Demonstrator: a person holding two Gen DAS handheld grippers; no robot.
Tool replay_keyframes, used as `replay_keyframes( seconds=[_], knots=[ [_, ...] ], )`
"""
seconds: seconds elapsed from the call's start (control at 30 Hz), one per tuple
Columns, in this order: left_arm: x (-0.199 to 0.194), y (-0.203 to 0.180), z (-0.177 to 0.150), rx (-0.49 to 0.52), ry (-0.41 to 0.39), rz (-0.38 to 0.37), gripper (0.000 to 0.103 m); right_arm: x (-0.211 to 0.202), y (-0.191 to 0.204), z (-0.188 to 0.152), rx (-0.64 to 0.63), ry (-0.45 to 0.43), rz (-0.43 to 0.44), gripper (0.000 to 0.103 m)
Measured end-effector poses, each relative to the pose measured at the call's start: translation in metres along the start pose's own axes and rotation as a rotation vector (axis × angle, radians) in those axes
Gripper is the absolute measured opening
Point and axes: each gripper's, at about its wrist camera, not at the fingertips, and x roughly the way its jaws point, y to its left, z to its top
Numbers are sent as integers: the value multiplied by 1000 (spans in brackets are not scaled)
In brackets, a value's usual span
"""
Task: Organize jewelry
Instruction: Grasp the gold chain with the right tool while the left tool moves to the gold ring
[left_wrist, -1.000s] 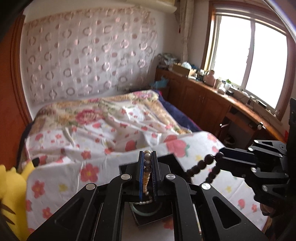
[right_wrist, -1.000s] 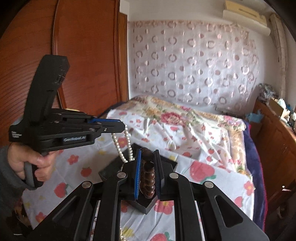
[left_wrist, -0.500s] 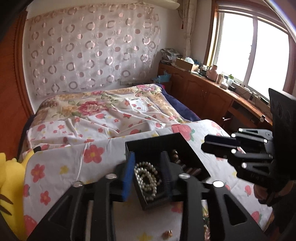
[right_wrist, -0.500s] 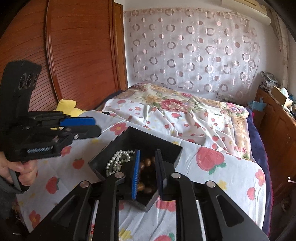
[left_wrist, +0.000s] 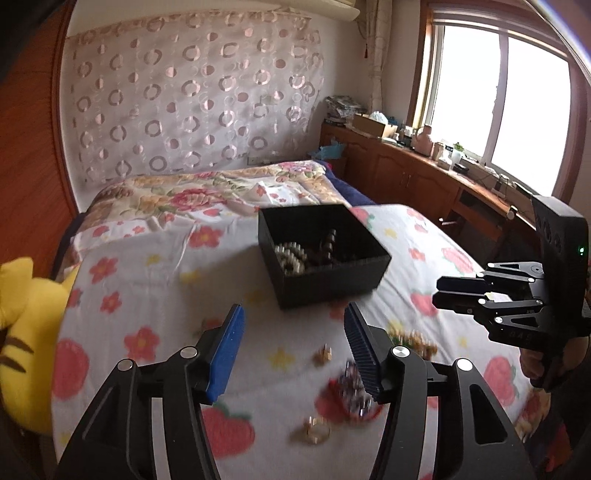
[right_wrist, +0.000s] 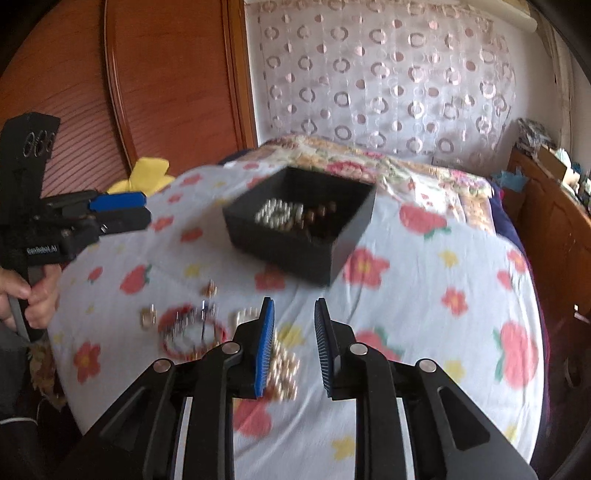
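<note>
Currently my left gripper (left_wrist: 293, 345) has nothing between its pads and its jaws are opening, wide apart over the flowered bedsheet (left_wrist: 155, 280). My right gripper (right_wrist: 294, 341) also carries nothing; its jaws stand a small way apart with only sheet showing in the gap. Just beyond and below the left jaws lie loose pieces: a small gold piece (left_wrist: 322, 353), a gold ring (left_wrist: 316, 432) nearer the camera, and a red beaded bracelet (left_wrist: 349, 391) partly hidden behind the right-hand finger. In the right wrist view the red beaded bracelet (right_wrist: 192, 332) sits left of the jaws, and a pale bead cluster (right_wrist: 282, 373) lies just beside the blue pad, partly under it. Farther out, the black box (left_wrist: 325, 254) rests on the sheet and already holds a pearl strand (left_wrist: 291, 256) and a dark bead strand (left_wrist: 328, 243). A yellow plush toy (left_wrist: 26, 332) sits at the bed's edge. Judgement: two strands are stowed and the step in hand is reaching for the next loose pieces. The next move calls for lowering each gripper squarely over one item, the right over the bead cluster, the left over the ring or bracelet, and pinching low against soft fabric. Both views are motion-blurred, so small pieces are hard to identify.
</note>
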Motion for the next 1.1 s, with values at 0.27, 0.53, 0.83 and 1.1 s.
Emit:
replay_keyframes(
  seconds=[0.27,0.53,0.83,1.1],
  knots=[
    [-7,4,-30,-26,29,10,53,13,3,-29,31,86,21,25],
    [-6,0,-51,-39,56,14,53,25,2,-40,45,123,32,9],
    [6,-2,-68,-46,116,0,53,-13,10,-18,6,-6,-1,9],
    [17,-14,-74,-11,168,-23,44,-54,19,10,-40,-120,-32,6]
  ],
)
